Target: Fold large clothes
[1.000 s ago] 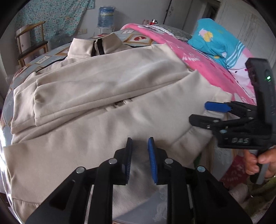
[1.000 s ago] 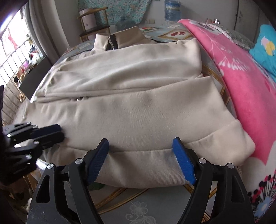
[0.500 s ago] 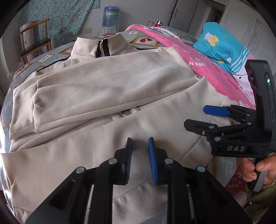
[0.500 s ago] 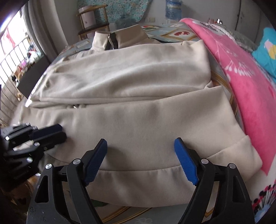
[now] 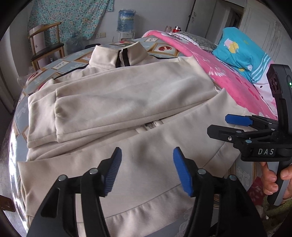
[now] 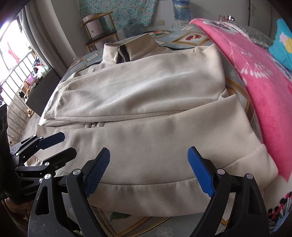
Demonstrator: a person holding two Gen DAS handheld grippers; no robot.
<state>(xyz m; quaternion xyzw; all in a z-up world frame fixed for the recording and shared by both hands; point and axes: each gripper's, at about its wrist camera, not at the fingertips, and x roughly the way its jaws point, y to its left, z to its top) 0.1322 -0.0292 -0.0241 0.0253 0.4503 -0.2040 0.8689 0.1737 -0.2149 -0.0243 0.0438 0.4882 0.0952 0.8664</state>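
Across a bed (image 5: 54, 67) covered in a grey patterned sheet, we are looking at a cream zip jacket (image 5: 127, 102) lying flat, collar at the far end, hem at the near edge just below our grippers. Both sleeves are already lying folded across the chest, one stacked on the other.

We are holding the left gripper (image 5: 146, 171) over the near-left part of the hem band (image 6: 164, 189), and its jaws are opening, with cloth beneath them but nothing pinched between the pads. We are holding the right gripper (image 6: 148, 171) over the near-right part of the same band, and its jaws are opening too, standing wide and gripping nothing.

We are judging that the coming move turns on this: the jacket's long axis is running straight away from us, hem to collar, so each gripper is sitting nearest its own half of the hem, and a fold would carry that edge up toward the collar (image 5: 118, 56).

Along the right side a pink blanket (image 6: 255, 78) is lying just beside the jacket, with a turquoise pillow (image 5: 240, 52) beyond it. Further back we are seeing a wooden chair (image 5: 45, 49), a water jug (image 5: 126, 20) and a floral curtain (image 5: 69, 16) against the wall.
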